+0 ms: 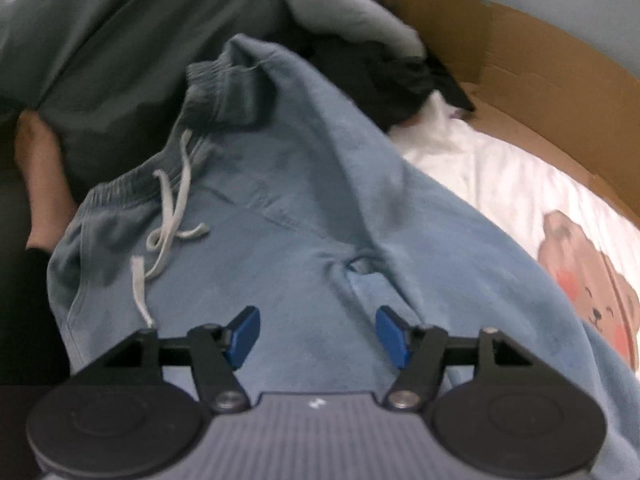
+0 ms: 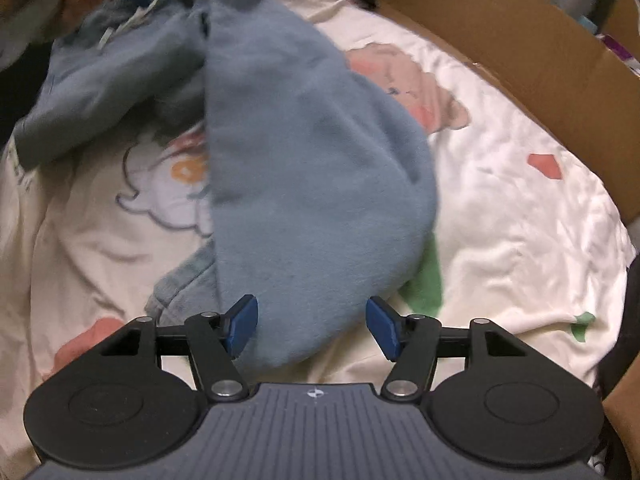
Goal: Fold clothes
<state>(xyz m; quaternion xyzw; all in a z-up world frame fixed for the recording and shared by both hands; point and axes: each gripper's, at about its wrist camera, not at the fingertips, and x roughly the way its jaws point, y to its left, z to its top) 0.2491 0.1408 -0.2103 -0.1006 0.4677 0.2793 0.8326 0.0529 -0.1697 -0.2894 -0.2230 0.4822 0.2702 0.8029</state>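
Observation:
Light blue sweatpants (image 1: 288,216) with a white drawstring (image 1: 168,216) lie crumpled on a white cartoon-print sheet (image 1: 500,184). The waistband is at the upper left in the left wrist view. My left gripper (image 1: 318,334) is open, just above the crotch area of the pants. In the right wrist view a pant leg (image 2: 304,168) runs from the top centre down between my fingers. My right gripper (image 2: 312,326) is open, with the leg's end lying between the blue pads (image 2: 242,322), not pinched.
A brown cardboard box wall (image 1: 532,80) (image 2: 500,40) curves along the right and back. A pile of grey-green, grey and black clothes (image 1: 132,40) lies behind the pants. A person's forearm (image 1: 40,184) shows at the left. The sheet (image 2: 520,216) lies bare to the right.

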